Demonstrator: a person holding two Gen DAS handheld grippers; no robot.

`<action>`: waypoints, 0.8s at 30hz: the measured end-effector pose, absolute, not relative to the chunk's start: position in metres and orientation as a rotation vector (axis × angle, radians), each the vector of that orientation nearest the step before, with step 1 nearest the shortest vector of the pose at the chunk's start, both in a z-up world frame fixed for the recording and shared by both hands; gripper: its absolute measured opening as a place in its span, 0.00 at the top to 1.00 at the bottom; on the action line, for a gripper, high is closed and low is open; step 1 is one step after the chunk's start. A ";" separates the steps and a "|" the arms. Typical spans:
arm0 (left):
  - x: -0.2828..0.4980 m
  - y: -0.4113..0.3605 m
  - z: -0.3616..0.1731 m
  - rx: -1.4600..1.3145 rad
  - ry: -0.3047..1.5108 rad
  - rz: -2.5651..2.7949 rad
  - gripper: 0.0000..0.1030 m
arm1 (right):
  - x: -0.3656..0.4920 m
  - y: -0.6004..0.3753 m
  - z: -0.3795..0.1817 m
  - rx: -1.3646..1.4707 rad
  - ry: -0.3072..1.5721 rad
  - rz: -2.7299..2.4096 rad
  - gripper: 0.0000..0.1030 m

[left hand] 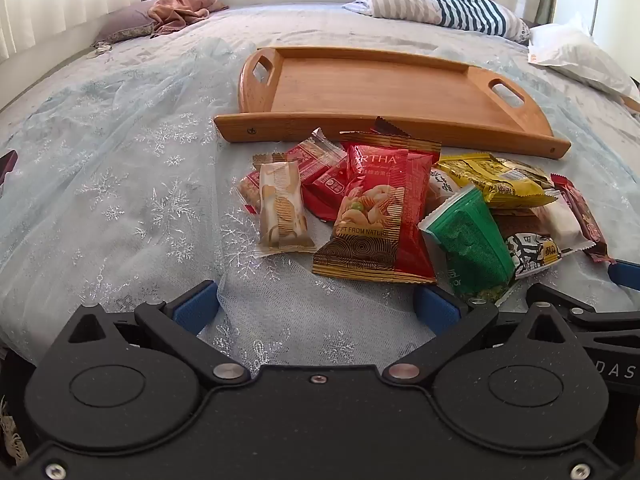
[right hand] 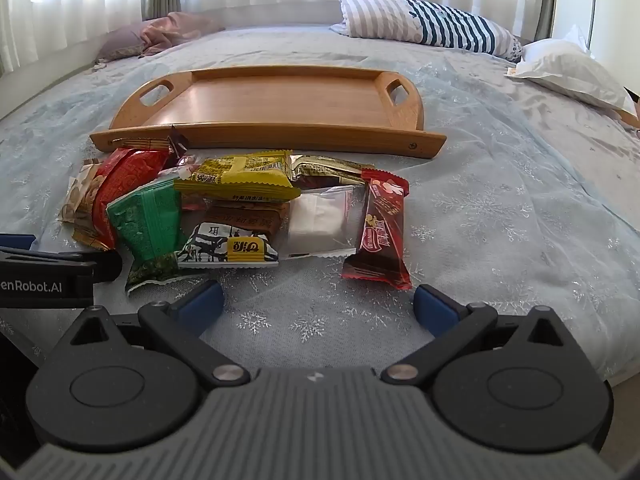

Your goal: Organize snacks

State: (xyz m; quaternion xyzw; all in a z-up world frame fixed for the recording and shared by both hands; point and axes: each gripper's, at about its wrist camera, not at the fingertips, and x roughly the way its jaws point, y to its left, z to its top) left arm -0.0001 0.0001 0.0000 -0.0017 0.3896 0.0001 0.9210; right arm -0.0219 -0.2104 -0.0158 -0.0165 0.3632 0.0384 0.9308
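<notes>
- Wooden, empty two-handled tray waits beyond the pile of snack packets on the bed.
- Your left hand-held gripper and right hand-held gripper are both spread wide, holding nothing.
- Pinch one edge packet at a time.

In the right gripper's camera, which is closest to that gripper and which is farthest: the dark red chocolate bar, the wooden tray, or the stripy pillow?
1. Dark red chocolate bar, just ahead of the open right gripper, slightly right.
2. Wooden tray, behind the snack pile.
3. Striped pillow, far back at the bed's head.
</notes>
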 end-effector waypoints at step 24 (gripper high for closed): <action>0.000 0.000 0.000 -0.006 0.813 -0.001 0.00 | -0.022 -0.210 -0.016 -0.035 0.739 0.079 0.00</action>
